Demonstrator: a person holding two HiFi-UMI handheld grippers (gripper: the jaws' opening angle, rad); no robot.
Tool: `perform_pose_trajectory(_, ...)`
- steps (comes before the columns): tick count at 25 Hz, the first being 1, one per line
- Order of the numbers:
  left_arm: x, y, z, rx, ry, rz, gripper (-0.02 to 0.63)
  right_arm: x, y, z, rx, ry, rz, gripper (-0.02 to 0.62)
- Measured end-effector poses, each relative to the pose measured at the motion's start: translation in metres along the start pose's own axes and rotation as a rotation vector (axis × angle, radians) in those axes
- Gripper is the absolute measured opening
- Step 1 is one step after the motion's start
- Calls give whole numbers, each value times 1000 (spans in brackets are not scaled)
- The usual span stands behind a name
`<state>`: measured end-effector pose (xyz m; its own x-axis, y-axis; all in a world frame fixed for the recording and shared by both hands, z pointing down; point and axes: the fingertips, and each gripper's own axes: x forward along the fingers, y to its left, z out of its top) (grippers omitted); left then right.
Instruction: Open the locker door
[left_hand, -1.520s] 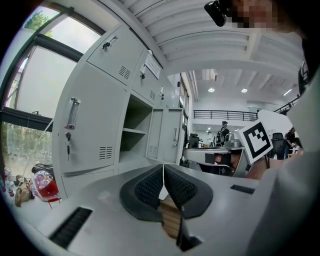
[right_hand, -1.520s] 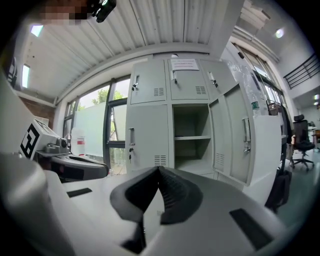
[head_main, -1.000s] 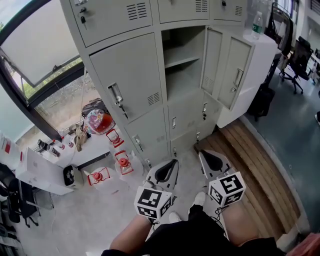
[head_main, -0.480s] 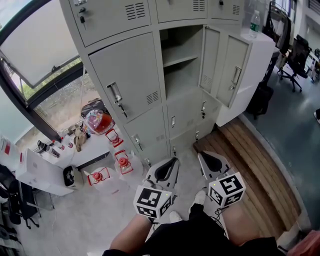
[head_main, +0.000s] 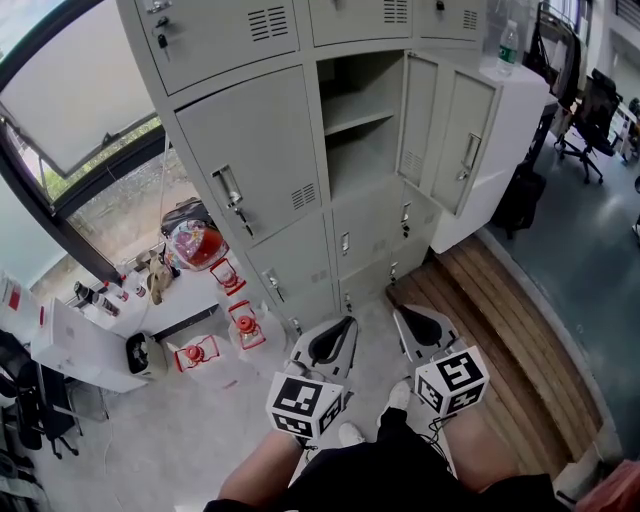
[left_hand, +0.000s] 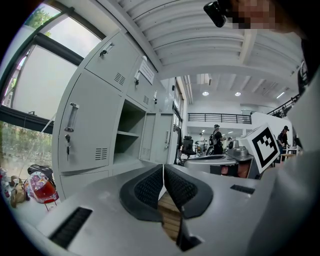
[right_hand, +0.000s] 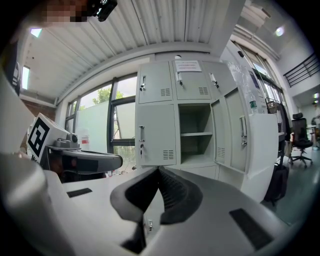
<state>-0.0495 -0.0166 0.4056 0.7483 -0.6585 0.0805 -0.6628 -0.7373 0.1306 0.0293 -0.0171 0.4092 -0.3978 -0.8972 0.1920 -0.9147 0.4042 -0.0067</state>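
A grey bank of lockers (head_main: 260, 150) stands ahead. One middle locker door (head_main: 468, 140) hangs swung open to the right, showing an empty compartment with a shelf (head_main: 362, 115); the same opening (right_hand: 196, 134) shows in the right gripper view and the shelf (left_hand: 126, 134) in the left gripper view. My left gripper (head_main: 333, 342) and right gripper (head_main: 420, 322) are held low near my body, well short of the lockers. Both are shut with nothing between the pads.
A white cabinet (head_main: 515, 110) with a bottle (head_main: 510, 45) on top stands right of the lockers. Red lanterns (head_main: 245, 320), a bag (head_main: 197, 242) and boxes (head_main: 80, 345) lie on the floor at left. A wooden platform (head_main: 500, 320) runs along the right, with an office chair (head_main: 598, 125) beyond.
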Motion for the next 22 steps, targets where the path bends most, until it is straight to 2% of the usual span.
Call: perform_pose_trajectory(22, 12, -14, -5, 6, 22, -17, 21, -6, -12, -8, 24, 4, -6, 54)
